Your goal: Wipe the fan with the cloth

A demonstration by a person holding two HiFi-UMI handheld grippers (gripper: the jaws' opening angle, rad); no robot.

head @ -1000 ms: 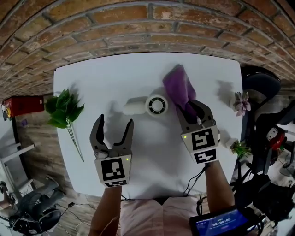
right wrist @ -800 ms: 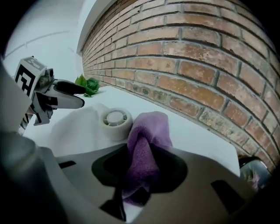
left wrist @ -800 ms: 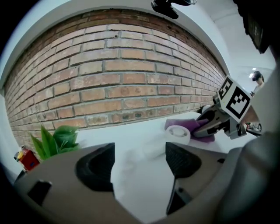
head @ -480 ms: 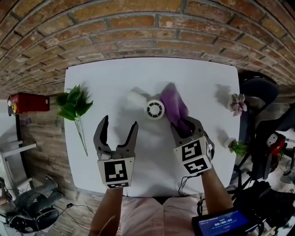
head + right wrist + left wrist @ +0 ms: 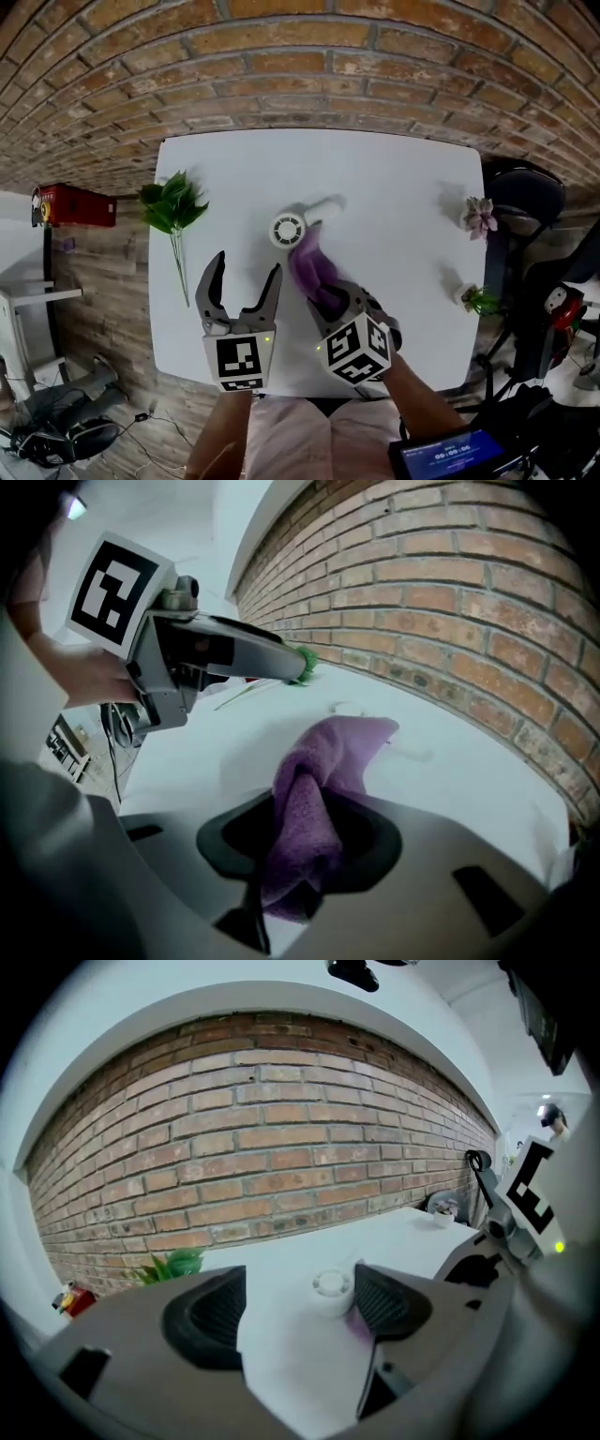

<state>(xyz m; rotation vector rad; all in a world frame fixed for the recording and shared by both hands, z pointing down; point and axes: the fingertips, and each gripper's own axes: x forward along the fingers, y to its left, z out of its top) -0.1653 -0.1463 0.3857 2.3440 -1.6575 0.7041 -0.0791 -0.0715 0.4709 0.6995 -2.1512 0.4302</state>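
A small white fan (image 5: 288, 229) is lying on the white table (image 5: 403, 178), with its round face looking up and its short handle pointing toward the brick wall (image 5: 281, 56).

The right gripper (image 5: 325, 298) is pinching a purple cloth (image 5: 312, 267) – the cloth is bunched up tight between its two jaws. The far end of the cloth is hanging out in front and reaching right up beside the fan. I cannot tell if it is touching.

The left gripper (image 5: 246, 270) is hovering next to the right one, a bit nearer the person. Its jaws are standing wide apart and nothing is sitting between them – only the table is showing there.

A green leafy sprig (image 5: 172, 204) is lying at the left edge of the table. Two little potted plants (image 5: 479, 217) are sitting at the right edge.
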